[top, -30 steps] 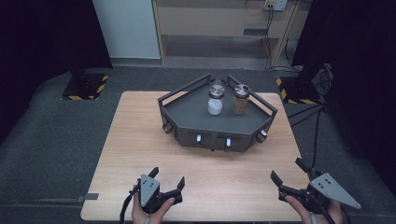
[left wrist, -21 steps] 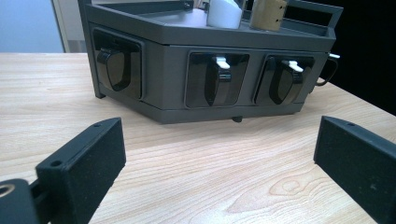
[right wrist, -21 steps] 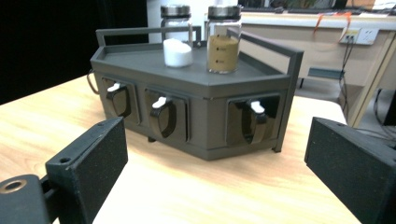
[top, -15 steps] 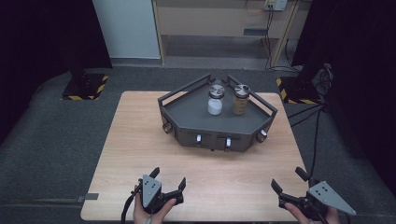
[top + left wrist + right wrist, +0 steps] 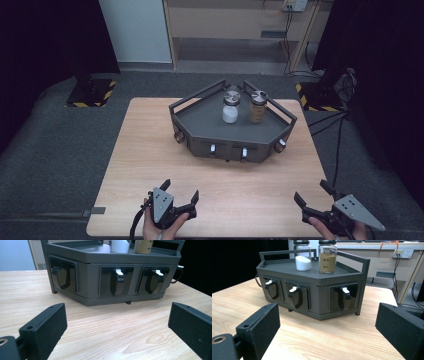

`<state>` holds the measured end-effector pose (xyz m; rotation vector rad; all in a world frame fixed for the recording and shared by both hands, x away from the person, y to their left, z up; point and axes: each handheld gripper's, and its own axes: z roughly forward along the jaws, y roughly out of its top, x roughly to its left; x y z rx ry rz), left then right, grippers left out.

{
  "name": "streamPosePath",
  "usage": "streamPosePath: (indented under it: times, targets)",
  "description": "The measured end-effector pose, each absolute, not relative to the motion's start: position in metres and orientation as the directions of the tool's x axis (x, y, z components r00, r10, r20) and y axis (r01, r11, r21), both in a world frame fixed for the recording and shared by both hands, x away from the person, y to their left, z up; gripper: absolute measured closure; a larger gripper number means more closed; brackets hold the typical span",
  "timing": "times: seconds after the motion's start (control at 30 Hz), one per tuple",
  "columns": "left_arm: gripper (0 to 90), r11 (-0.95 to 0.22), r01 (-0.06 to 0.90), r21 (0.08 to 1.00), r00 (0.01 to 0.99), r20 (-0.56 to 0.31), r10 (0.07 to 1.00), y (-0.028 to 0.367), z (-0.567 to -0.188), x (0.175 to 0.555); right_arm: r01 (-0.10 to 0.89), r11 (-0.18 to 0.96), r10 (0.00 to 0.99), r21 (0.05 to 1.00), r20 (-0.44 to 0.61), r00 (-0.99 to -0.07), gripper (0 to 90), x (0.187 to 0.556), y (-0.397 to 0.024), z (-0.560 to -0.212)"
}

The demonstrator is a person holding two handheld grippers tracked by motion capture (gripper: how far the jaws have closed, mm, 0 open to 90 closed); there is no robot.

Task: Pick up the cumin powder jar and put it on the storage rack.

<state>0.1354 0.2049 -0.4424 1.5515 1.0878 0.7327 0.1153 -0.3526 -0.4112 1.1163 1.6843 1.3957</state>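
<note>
- From above, the dark rack (image 5: 232,131) sat at the table's (image 5: 150,150) far middle, with the white jar (image 5: 230,106) beside the brown jar (image 5: 258,106) on top.
- The left gripper (image 5: 179,192) and right gripper (image 5: 311,194) hung at the near edge, well apart from the rack, jaws spread and empty.
- The gripper views showed the rack's front recesses with white-tipped levers (image 5: 119,272).

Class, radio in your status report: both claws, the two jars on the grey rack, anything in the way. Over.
Left claw open, empty, near table edge. Right claw open, empty. White jar and brown jar upright, side by side on grey rack. Bare table between, nothing blocking.
</note>
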Motion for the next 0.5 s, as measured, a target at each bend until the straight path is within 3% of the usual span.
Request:
streamPosePath:
  times: [0.5]
  targets:
    - [1.0,-0.031,0.258,0.966,0.398,-0.077,0.914,0.2032,-0.4418,0.1339,0.194,0.049,0.911,0.980,0.036,-0.411,5.8,0.1138,-0.3553,-0.4093]
